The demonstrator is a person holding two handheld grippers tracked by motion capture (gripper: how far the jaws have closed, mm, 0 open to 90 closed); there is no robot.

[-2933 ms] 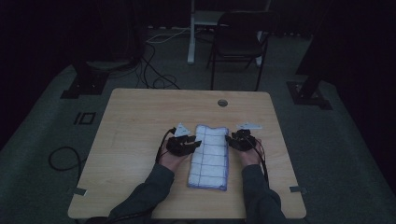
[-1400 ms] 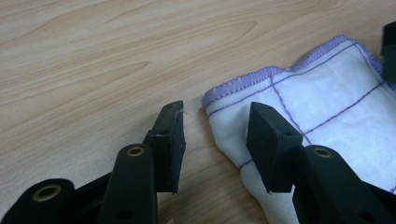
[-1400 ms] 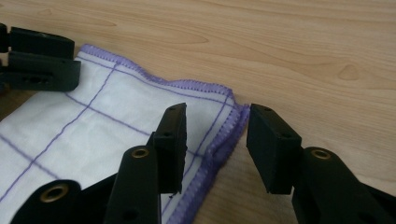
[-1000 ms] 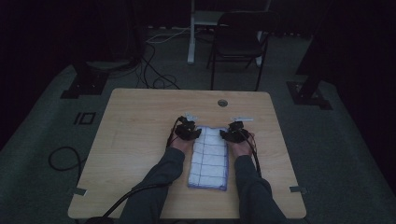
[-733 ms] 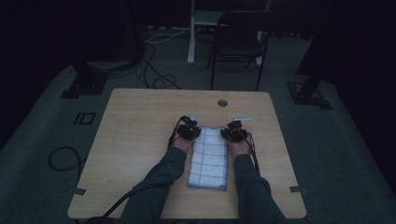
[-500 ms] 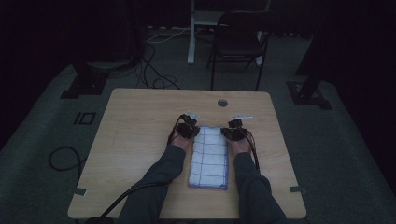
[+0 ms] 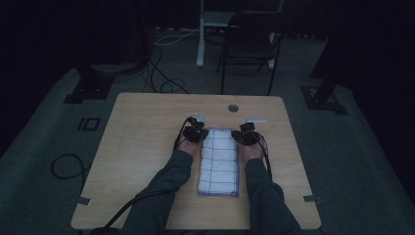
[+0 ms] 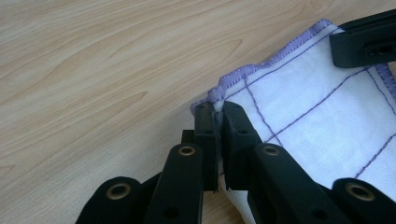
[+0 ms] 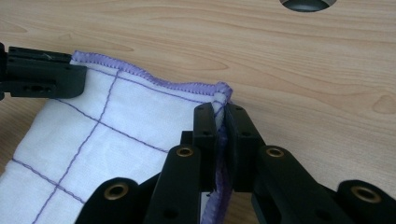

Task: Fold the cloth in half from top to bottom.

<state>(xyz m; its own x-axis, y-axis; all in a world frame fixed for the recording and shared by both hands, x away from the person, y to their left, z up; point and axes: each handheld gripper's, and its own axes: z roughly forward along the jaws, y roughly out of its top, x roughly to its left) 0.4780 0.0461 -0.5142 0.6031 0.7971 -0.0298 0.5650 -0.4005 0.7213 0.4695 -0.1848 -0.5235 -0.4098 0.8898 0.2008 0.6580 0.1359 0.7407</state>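
The cloth (image 7: pixel 219 161) is white with a purple grid and purple hem, folded long on the table (image 7: pixel 142 147). The left gripper (image 8: pixel 215 122) pinches one far corner. The right gripper (image 9: pixel 220 122) pinches the other, both having just closed.

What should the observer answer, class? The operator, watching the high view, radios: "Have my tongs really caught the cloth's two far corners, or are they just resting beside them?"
Observer: The left tongs have just closed, and the purple-hemmed corner of the cloth is pinched between them.
Operator: And the other side?
Observer: The right tongs have just closed too, with the other far corner's hem squeezed between them.
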